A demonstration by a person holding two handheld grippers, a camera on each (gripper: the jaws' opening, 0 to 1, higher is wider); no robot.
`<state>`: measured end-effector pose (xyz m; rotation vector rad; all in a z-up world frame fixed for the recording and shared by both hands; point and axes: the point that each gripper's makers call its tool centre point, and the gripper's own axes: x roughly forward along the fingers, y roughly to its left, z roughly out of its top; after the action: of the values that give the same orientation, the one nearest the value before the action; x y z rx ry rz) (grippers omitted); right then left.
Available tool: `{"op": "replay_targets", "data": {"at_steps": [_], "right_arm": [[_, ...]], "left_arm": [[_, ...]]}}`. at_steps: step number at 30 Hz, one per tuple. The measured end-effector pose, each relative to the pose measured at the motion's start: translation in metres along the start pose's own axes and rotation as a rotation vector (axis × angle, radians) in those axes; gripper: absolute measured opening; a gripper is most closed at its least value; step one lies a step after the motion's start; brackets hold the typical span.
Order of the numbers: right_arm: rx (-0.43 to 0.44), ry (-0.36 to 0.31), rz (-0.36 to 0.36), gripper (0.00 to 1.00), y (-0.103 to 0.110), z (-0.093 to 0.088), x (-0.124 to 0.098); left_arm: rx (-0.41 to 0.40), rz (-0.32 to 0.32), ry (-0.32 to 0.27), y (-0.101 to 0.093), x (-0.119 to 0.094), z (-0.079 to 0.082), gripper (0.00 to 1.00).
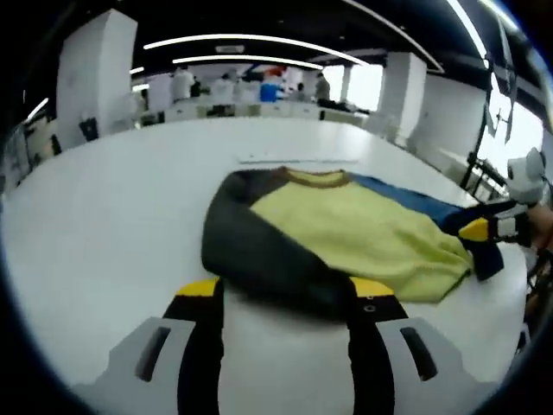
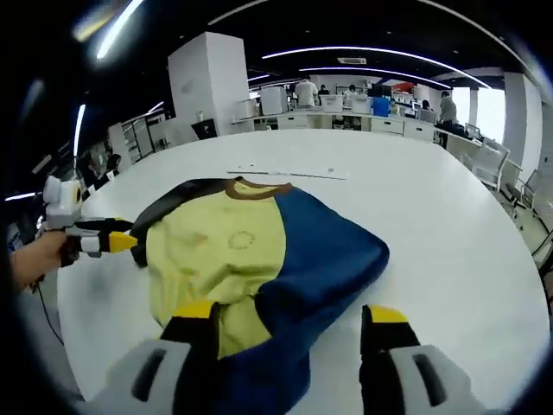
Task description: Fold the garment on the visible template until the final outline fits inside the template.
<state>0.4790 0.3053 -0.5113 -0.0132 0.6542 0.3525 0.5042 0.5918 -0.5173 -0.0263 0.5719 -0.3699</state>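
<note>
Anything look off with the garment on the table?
The sweatshirt lies bunched, not flat: its blue sleeve is folded into a thick hump, its dark sleeve rumpled. No template outline is clear on the white table.

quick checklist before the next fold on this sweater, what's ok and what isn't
1. Sweater fully on the white table: ok.
2. Both sleeves folded in over the body: ok, dark sleeve, blue sleeve.
3. Template outline visible: cannot tell, only a thin strip shows beyond the collar.
4. Left gripper open at the dark edge: ok.
5. Right gripper open over the blue edge: ok.
6. Final outline compact: not ok, body unfolded lengthwise.
</note>
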Motion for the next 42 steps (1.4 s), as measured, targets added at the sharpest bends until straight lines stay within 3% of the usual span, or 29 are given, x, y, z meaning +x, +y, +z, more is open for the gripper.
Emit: {"op": "replay_targets", "data": {"at_steps": [6,10,15,18,24,30,33,39,42], "right_arm": [[0.022,-0.003,-0.021,0.36,-0.001,-0.007,-0.008],[0.045,0.025,-0.078,0.2,-0.006,-0.017,-0.018],[0.073,0.068,-0.094,0.12,-0.009,-0.033,-0.022],[0.068,0.075,-0.085,0.0,-0.009,-0.034,-0.023],[0.058,0.069,-0.098,0.0,-0.023,-0.026,-0.022],[0.032,0.074,-0.129,0.0,-0.045,-0.015,-0.027],[0.083,0.052,-0.141,0.0,-0.058,-0.01,-0.03],[0.096,0.053,-0.171,0.0,-0.072,-0.007,-0.034],[0.153,0.029,-0.16,0.0,-0.085,-0.001,-0.032]], "left_arm": [[-0.03,-0.033,0.023,-0.013,0.006,-0.009,0.38],[-0.057,-0.027,0.026,-0.015,0.008,-0.012,0.33],[-0.058,-0.011,0.022,-0.016,0.009,-0.012,0.29],[-0.057,-0.018,0.033,-0.016,0.011,-0.012,0.18],[-0.06,-0.026,0.045,-0.014,0.011,-0.013,0.02],[-0.041,-0.027,0.022,-0.009,-0.001,-0.002,0.01],[-0.048,-0.022,0.026,-0.001,-0.004,0.0,0.01],[-0.063,-0.007,0.01,0.011,-0.013,0.009,0.0],[-0.094,-0.005,0.015,0.017,-0.018,0.011,0.0]]}}
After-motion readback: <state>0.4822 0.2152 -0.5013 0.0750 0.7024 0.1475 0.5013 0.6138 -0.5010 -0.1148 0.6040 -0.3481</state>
